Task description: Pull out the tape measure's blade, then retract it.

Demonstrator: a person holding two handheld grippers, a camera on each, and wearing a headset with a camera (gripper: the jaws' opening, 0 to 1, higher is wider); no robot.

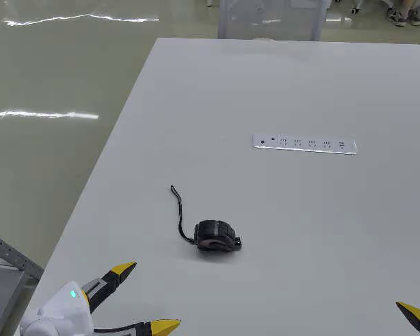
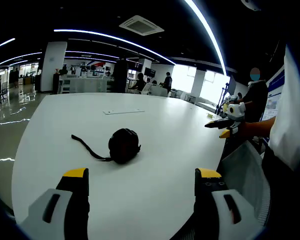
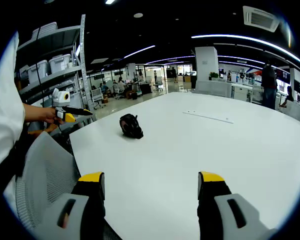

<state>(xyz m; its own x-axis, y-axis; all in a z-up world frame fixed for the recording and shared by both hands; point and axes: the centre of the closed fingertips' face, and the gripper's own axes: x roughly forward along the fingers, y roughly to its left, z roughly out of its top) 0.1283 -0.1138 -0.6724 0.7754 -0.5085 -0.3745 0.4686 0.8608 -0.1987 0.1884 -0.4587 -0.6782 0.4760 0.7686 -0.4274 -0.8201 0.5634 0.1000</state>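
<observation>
Tape measure (image 1: 217, 236) lies just ahead of left claw (image 1: 148, 297), far nearer it than right claw (image 3: 151, 177).
Both claws spread, empty; strap (image 1: 178, 208) trails toward the far edge of the bench (image 1: 301, 84).

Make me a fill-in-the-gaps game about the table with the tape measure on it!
1. The tape measure on the white table is ____ in colour.
2. The left gripper and the right gripper both have jaws with ____ tips.
3. Both grippers' jaws stand ____, holding nothing.
4. The power strip lies ____ from the person than the tape measure does.

Missing words: black; yellow; open; farther.
</observation>
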